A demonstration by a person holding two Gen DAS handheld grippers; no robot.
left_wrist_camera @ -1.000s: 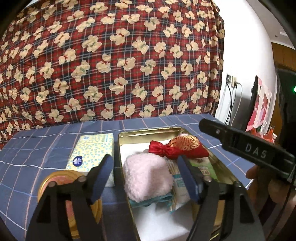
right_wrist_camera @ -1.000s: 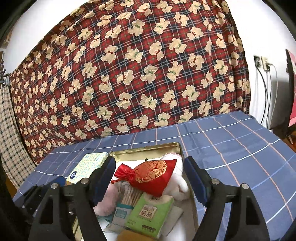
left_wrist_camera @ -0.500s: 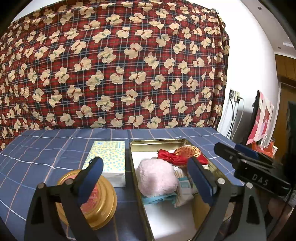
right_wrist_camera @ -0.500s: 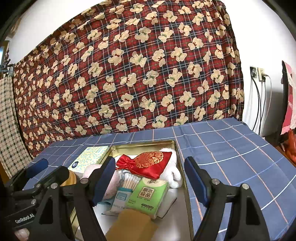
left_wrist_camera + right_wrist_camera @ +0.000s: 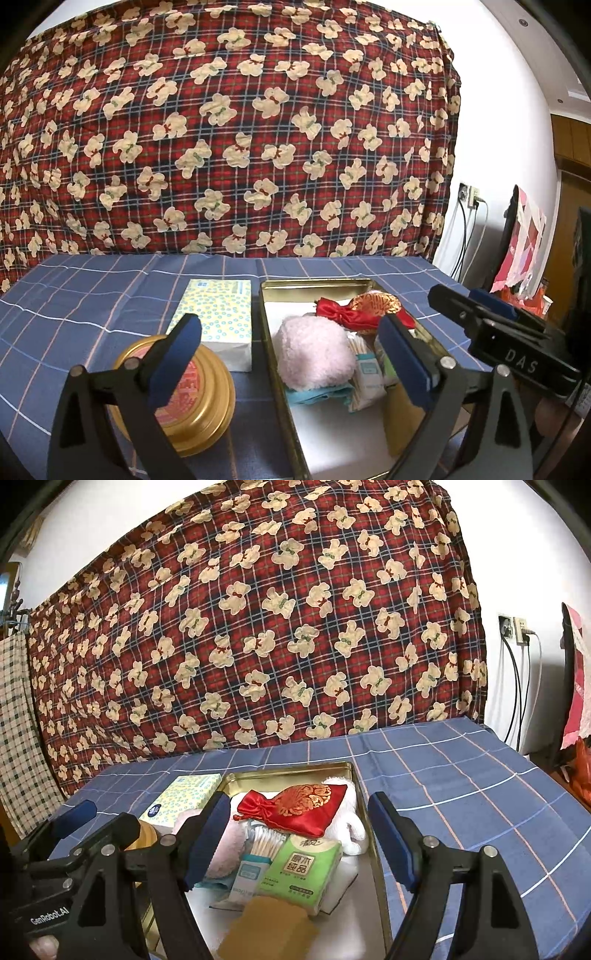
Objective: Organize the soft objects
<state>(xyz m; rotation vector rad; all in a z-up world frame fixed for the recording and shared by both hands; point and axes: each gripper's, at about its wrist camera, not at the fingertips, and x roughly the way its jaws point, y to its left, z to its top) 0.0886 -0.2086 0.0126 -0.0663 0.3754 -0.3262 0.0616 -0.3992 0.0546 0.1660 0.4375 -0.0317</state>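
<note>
While both grippers hover at the near edge of the gold tin [image 5: 314, 286], the left gripper [image 5: 291, 354] has just spread wide, empty; the right gripper [image 5: 295, 830] gapes empty over the red pouch [image 5: 299, 806] inside.

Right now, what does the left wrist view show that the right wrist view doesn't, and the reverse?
Left only: the round gold tin's printed lid, in full. Right only: the green tissue pack, brown block and white plush. Both: the gold tray, red pouch, pink plush, dotted tissue box, and both grippers open, left, right.
</note>
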